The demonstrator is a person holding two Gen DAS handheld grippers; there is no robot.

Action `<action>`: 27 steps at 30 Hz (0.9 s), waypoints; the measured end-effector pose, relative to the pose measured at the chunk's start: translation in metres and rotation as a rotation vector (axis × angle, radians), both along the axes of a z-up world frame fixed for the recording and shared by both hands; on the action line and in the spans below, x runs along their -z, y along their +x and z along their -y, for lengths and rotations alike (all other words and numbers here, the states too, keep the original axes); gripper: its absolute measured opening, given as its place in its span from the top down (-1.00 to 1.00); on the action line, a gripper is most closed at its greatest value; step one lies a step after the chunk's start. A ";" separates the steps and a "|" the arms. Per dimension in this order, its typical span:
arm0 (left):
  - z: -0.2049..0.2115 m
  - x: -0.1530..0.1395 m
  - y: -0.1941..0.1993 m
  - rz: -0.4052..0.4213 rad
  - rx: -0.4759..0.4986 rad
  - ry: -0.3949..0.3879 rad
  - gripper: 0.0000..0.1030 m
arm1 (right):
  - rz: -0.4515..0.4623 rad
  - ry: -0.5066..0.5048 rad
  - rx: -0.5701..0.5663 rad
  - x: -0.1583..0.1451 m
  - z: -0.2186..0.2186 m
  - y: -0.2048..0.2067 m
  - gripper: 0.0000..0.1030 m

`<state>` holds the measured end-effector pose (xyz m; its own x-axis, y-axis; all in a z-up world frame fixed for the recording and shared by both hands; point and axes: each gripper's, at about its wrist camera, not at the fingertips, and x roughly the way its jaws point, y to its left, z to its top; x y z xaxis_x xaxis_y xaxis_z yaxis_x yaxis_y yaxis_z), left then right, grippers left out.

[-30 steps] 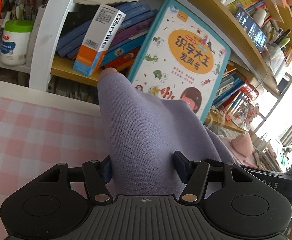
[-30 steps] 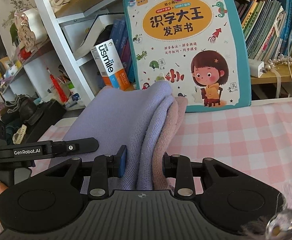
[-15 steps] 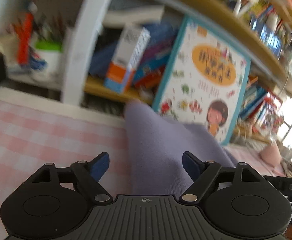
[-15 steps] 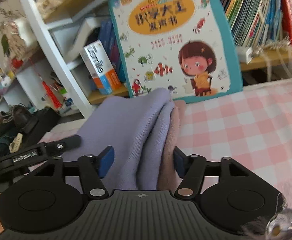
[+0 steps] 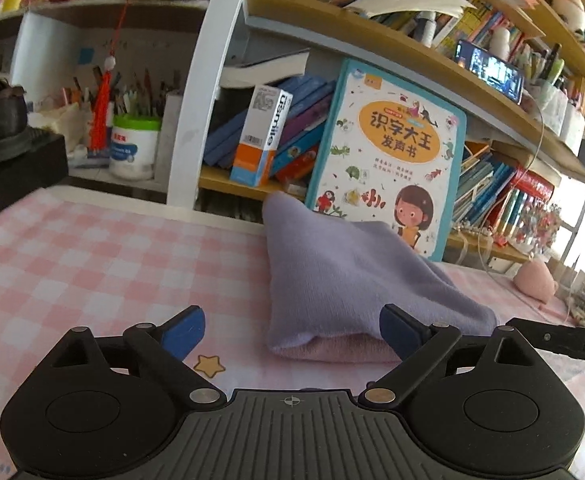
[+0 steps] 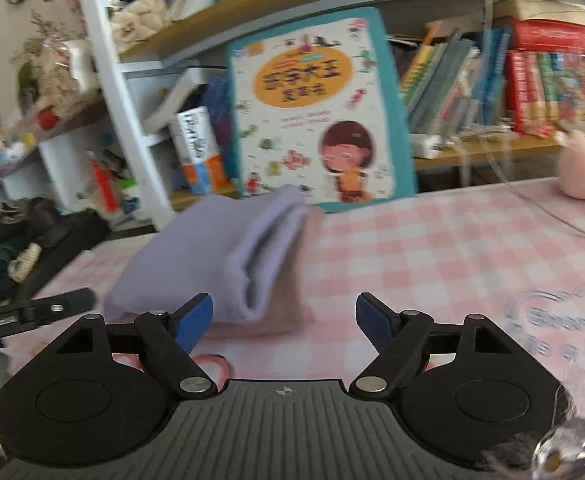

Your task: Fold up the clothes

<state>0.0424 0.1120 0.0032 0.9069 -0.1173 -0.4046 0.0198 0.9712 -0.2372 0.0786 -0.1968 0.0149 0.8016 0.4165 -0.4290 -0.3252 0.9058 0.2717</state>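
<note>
The folded lilac garment (image 5: 348, 276) lies on the checked tabletop (image 5: 92, 248) before the picture book (image 5: 388, 160), soft and light; both hand-held grippers, left (image 5: 292, 330) and right (image 6: 284, 316), are opening, clear of it; grasp its thick folded edge

Right wrist view: my right gripper (image 6: 284, 322) is opening, nothing between its pads.

Folded lilac garment (image 6: 212, 256) lies on the pink checked cloth (image 6: 432, 264), just beyond my left blue pad (image 6: 194, 320), clear of both pads. Picture book (image 6: 316, 108) stands behind; frame blurred.
</note>
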 end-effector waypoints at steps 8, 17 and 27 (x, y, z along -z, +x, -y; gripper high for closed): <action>0.017 -0.005 -0.019 -0.007 0.031 0.098 -0.89 | 0.017 -0.107 0.071 0.001 0.001 -0.025 -0.55; 0.023 0.002 -0.042 -0.028 0.033 0.109 -0.89 | 0.025 -0.164 0.027 0.008 -0.011 -0.054 -0.58; 0.021 -0.011 -0.062 0.010 -0.032 0.106 -0.89 | 0.083 -0.165 0.022 -0.003 -0.015 -0.071 -0.58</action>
<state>-0.0200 0.0913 0.0141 0.9138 -0.0450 -0.4037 -0.0098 0.9911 -0.1326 0.0072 -0.1819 0.0183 0.8450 0.3279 -0.4224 -0.3202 0.9429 0.0915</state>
